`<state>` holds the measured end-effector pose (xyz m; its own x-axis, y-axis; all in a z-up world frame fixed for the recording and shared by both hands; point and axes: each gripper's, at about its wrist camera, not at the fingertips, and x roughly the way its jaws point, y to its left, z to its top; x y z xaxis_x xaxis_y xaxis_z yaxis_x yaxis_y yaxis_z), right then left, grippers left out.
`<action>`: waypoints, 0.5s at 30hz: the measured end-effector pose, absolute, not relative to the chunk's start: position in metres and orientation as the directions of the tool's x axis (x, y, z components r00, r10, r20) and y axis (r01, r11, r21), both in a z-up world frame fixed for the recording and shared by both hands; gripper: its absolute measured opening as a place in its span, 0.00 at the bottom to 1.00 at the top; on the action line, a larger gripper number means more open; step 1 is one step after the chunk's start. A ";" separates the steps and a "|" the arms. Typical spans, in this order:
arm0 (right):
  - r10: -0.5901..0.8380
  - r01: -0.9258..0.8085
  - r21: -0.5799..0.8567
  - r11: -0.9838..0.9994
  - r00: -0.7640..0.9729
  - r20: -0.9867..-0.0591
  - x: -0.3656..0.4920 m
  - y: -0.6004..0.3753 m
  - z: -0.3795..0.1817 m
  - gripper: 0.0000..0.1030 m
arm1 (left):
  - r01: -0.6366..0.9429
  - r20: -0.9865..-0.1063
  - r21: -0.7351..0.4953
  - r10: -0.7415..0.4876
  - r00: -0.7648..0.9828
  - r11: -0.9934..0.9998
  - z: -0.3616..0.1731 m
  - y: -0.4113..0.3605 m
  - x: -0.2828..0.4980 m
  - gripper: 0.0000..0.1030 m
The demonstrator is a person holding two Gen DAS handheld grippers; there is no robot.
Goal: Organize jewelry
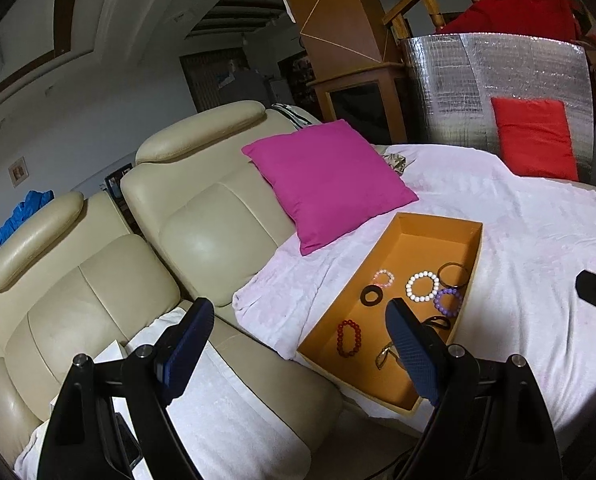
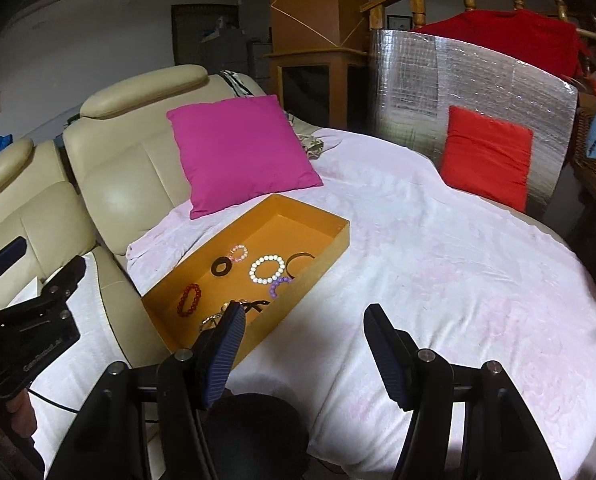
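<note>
An orange box [image 1: 418, 236] [image 2: 310, 216] lies on a white blanket. In it are a white bead bracelet [image 1: 422, 286] [image 2: 267, 269], a purple bead bracelet [image 1: 448, 302] [image 2: 279, 285], a red bead bracelet [image 1: 349, 338] [image 2: 189, 300], a pink bead bracelet [image 1: 383, 279] [image 2: 238, 253], a black ring [image 1: 371, 295] [image 2: 221, 267], a dark bangle [image 1: 453, 275] [image 2: 300, 263] and a gold piece [image 1: 386, 354] [image 2: 212, 320]. My left gripper [image 1: 298, 320] is open and empty, above the box's near left. My right gripper [image 2: 304, 322] is open and empty, above the blanket near the box's front corner.
A magenta cushion [image 1: 330, 180] [image 2: 238, 152] leans on the cream sofa [image 1: 202, 216] behind the box. A red cushion [image 2: 488, 162] rests against a silver foil panel [image 2: 478, 80] at the back right. The white blanket [image 2: 438, 248] stretches right of the box.
</note>
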<state>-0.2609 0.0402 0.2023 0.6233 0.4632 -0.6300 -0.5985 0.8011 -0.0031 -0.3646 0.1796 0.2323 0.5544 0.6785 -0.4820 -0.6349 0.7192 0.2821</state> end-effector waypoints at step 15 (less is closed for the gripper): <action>0.469 -0.610 0.033 0.792 0.573 -0.672 -0.274 0.068 0.187 0.64 | -0.644 -0.482 0.235 0.663 0.573 0.728 0.239 0.185 -0.376 0.85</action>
<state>-0.2739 0.0678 0.1870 0.5732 0.4693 -0.6717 -0.6100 0.7917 0.0326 -0.3760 0.1846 0.2394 0.5731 0.6630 -0.4816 -0.6443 0.7277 0.2351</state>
